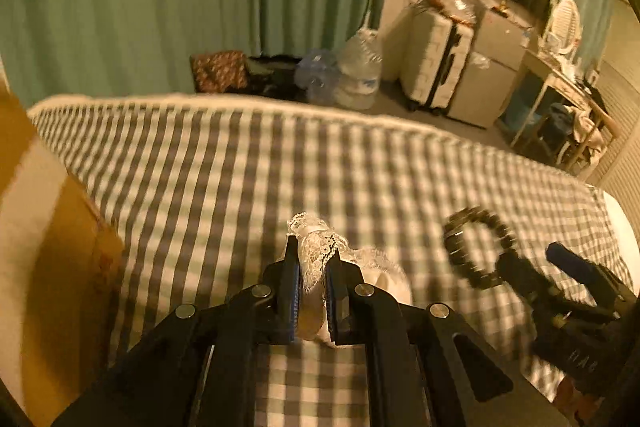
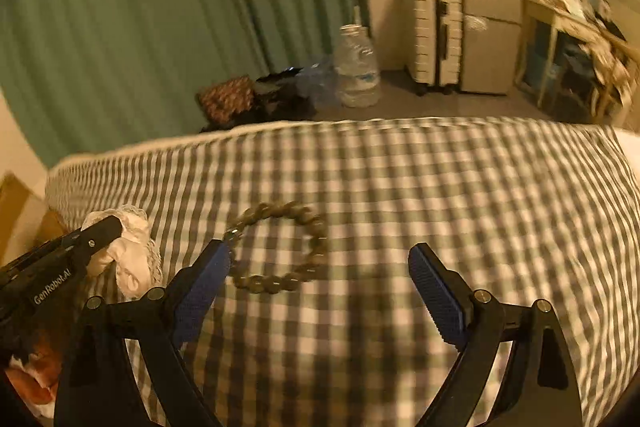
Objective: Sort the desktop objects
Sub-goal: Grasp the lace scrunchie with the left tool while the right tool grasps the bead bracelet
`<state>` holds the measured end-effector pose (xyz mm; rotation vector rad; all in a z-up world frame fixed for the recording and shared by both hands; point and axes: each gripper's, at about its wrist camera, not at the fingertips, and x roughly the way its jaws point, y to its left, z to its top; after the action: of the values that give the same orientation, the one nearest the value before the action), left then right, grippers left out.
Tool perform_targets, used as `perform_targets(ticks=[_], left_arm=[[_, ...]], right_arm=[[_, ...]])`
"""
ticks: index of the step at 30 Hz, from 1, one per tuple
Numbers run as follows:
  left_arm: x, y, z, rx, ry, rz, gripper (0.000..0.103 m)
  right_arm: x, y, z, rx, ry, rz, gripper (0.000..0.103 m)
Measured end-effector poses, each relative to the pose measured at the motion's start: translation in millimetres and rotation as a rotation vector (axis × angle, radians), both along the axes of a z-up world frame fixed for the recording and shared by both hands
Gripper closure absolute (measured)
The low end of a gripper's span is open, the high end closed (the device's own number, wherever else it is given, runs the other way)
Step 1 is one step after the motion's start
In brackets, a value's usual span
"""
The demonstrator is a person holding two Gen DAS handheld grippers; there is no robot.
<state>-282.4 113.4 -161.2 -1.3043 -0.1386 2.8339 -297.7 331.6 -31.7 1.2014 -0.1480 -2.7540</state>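
Nearest in the left wrist view, the left gripper (image 1: 313,267) has its jaws drawn narrow and clamped on a white lace scrunchie (image 1: 320,251), the lace bunched between the blue pads and the rest of the fabric spilling out to the right onto the checked bed (image 1: 240,167). The right wrist view confirms it: the same jaws pinch the scrunchie (image 2: 132,255) at the bed's near left part.

The right gripper (image 2: 320,275) has its jaws spread wide with nothing between the pads. A bead bracelet (image 2: 276,247) lies flat on the bed just ahead, its left edge touching or just beside the left pad; blur makes it hard to tell which. From the left wrist view the bracelet (image 1: 478,243) sits at the tip of the right gripper (image 1: 532,267).

As for progress, the sorting looks barely begun: one item is gripped but not yet placed, the bracelet has yet to be picked up. A cardboard box (image 1: 60,267) at the bed's left edge may be a destination, though that is a guess.

Beyond the bed: a water jug (image 2: 356,67), a suitcase (image 2: 436,39) and green curtains (image 2: 160,7).
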Motion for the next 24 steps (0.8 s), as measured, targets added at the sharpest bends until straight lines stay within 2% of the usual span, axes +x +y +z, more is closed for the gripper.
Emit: perform_targets(ticks=[3,6,8,10,12,13,14,17,21,22,24], left_arm=[[-2.8,-4.5,-18.0,0.000,-0.024,0.000,0.087],[-4.5,-4.1,-29.8,0.003,-0.016,0.001,0.081],[-3.6,-3.2,-32.0,-0.004,0.003,-0.002,0.080],[-0.3,-2.8,-31.7,0.001,0.010,-0.016,0.080],[-1.6,-4.1,-28.4,0.022,-0.003,-0.045,0.080],[0.7,-7.9,-25.8,0.047,-0.019,-0.062,0.081],[2.2,-8.6,-21.8,0.062,-0.022,-0.065,0.082],[14.8,-8.1,-5.4,0.084,-0.006,-0.088,0.086],[33.8,-2.4,15.2,0.110,0.006,-0.137,0.086],[40.6,-0.5,20.8,0.111,0.012,-0.150,0.086],[48.7,4.6,30.8,0.107,0.022,-0.166,0.086]], right_arm=[[-13.8,-20.3,-25.1,0.078,-0.084,0.058,0.011],[-17.4,-36.5,-35.5,0.210,-0.047,0.083,0.004],[-22.3,-38.6,-37.7,0.204,-0.043,0.081,0.001],[-25.3,-32.5,-38.7,0.149,-0.041,0.064,0.003],[-21.9,-27.9,-35.1,0.129,-0.016,0.050,0.028],[-19.6,-26.5,-31.8,0.109,-0.006,0.054,0.062],[-20.1,-23.4,-28.8,0.083,-0.012,0.057,0.080],[-11.8,-21.2,-26.9,-0.001,-0.027,0.055,0.080],[-2.2,-14.0,-15.9,-0.065,-0.032,0.053,0.080],[3.6,-14.2,-9.3,-0.072,-0.025,0.059,0.090],[14.9,-14.7,4.8,-0.097,-0.013,0.069,0.092]])
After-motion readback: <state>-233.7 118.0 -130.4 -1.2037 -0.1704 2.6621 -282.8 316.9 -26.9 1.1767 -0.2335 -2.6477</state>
